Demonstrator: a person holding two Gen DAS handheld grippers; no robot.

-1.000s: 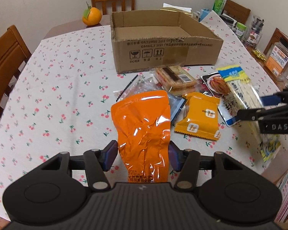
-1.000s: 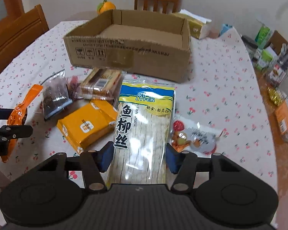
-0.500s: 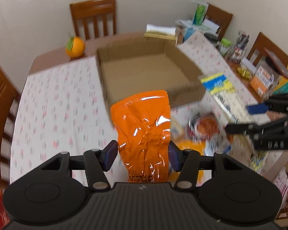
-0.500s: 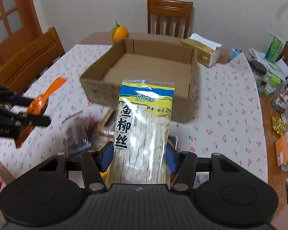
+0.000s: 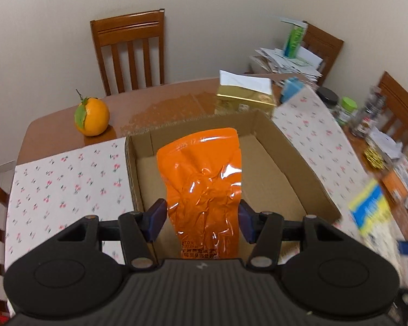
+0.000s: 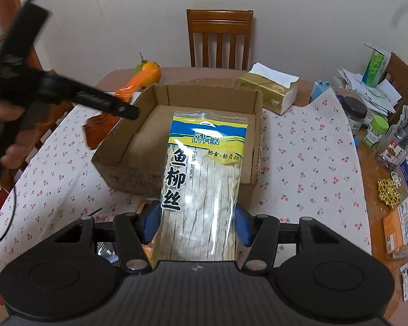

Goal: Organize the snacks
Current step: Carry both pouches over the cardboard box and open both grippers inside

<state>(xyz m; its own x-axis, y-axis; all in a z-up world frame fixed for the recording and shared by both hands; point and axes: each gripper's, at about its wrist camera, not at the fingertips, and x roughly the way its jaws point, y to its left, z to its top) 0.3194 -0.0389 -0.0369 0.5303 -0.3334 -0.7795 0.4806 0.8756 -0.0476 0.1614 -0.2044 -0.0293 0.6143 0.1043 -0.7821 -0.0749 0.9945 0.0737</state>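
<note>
My left gripper (image 5: 202, 221) is shut on a crinkled orange snack pouch (image 5: 204, 184), held in the air over the open cardboard box (image 5: 307, 168). My right gripper (image 6: 194, 224) is shut on a clear fish snack packet (image 6: 204, 187) with a yellow and blue top, raised above the near wall of that box (image 6: 127, 176). In the right wrist view the left gripper (image 6: 122, 108) comes in from the left over the box's left wall, with the orange pouch (image 6: 125, 91) sticking out past it. The box floor is bare cardboard.
An orange fruit (image 5: 92, 119) and a gold tissue box (image 5: 244, 99) sit behind the cardboard box. Jars, papers and small packs (image 6: 378, 127) crowd the table's right side. Wooden chairs (image 5: 129, 51) stand around the cherry-print tablecloth (image 5: 68, 187). More snack packs lie under my right gripper.
Both grippers lifted their packets off the table and moved toward the box. The left one travelled farther and now hangs over the box's inside; the loose snacks have dropped out of its view.
</note>
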